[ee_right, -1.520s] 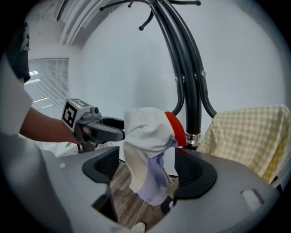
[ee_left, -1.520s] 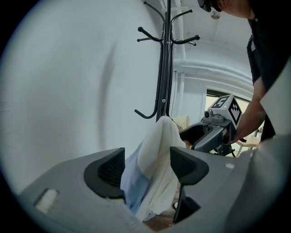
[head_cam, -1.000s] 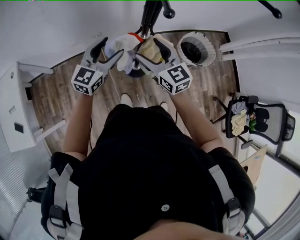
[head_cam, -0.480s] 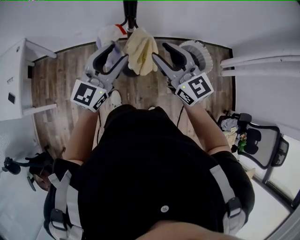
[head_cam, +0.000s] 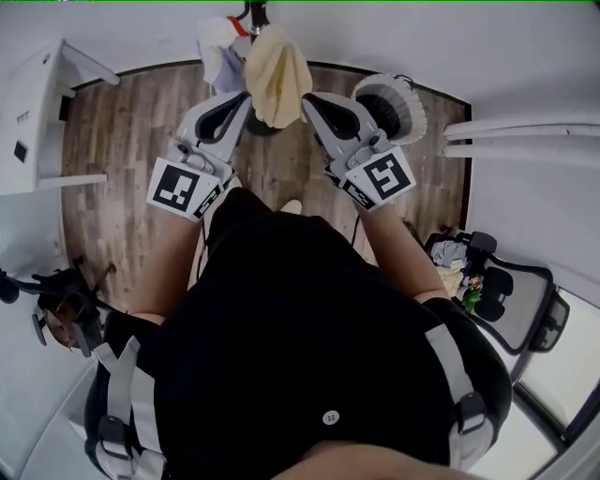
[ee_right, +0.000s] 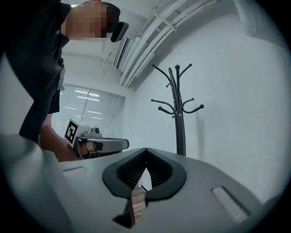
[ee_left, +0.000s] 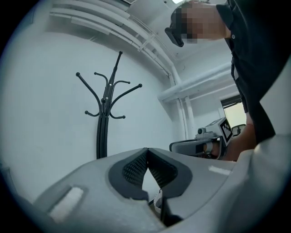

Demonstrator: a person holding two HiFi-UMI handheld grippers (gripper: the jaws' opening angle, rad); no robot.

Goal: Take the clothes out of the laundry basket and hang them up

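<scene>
Both the left gripper (ee_left: pixel 148 152) and the right gripper (ee_right: pixel 146 151) are pinched together with nothing between the pads, their jaws having just been closing. Two garments hang from the one coat stand (head_cam: pixel 255 11) ahead of them. The cream garment (head_cam: pixel 278 67) hangs between the two tips, clear of both, its long axis vertical and its lower end pointing at the floor. The white garment (head_cam: pixel 217 54) hangs beside it, ahead of the left tip. One laundry basket (head_cam: pixel 392 101) stands just outside the right gripper.
</scene>
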